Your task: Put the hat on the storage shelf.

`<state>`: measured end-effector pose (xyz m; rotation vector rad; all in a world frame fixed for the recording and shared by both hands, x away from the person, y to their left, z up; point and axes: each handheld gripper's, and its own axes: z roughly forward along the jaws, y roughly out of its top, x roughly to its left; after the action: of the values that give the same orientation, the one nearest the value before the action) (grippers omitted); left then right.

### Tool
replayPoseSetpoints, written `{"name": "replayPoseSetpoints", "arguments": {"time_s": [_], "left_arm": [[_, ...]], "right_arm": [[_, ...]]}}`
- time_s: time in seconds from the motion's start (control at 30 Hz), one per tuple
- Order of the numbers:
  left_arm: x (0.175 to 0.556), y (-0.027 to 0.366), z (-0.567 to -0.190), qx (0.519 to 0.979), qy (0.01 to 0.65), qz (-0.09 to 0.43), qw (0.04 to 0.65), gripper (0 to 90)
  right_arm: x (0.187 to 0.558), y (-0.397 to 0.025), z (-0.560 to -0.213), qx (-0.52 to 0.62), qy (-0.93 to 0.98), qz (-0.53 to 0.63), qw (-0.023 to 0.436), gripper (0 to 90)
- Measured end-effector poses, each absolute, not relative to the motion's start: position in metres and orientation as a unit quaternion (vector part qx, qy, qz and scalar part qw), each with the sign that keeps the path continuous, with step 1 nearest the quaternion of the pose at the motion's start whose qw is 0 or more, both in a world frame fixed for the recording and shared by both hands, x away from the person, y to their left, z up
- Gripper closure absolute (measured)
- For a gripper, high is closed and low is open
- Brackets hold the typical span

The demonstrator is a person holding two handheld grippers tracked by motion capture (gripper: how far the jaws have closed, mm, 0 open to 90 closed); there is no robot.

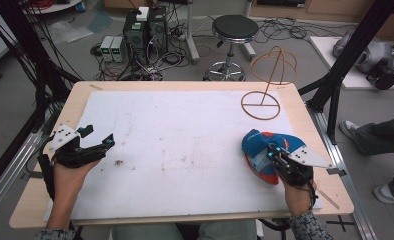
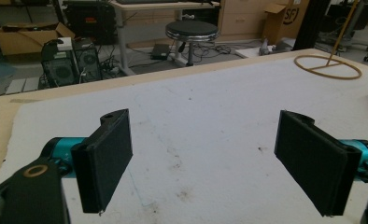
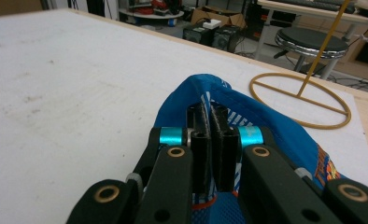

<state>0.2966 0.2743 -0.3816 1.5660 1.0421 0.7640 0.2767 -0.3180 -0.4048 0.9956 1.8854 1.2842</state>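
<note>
Cap, soft light fabric, near right edge of tabletop, pinched at rim in clenched right gripper; likely floppy, best gripped at stiffer brim; left gripper released, empty.

Cap partly hidden under right hand-held gripper; its print too small to read. Wire stand top cut off in right gripper view.
</note>
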Motion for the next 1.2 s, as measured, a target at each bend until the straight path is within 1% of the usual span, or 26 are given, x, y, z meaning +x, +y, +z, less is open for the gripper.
{"name": "replayPoseSetpoints", "arguments": {"time_s": [0.6,0.93,1.2], "left_arm": [[0.296,0.277,-0.380,0.648,0.438,0.330,0.528,20.7],[0.295,0.278,-0.379,0.646,0.439,0.329,0.530,20.6],[0.294,0.280,-0.377,0.646,0.437,0.329,0.531,20.7]], "right_arm": [[0.285,-0.338,-0.387,0.409,0.675,0.537,0.298,88.1],[0.290,-0.352,-0.366,0.420,0.641,0.563,0.311,88.2],[0.297,-0.364,-0.335,0.417,0.608,0.586,0.336,88.3]]}}
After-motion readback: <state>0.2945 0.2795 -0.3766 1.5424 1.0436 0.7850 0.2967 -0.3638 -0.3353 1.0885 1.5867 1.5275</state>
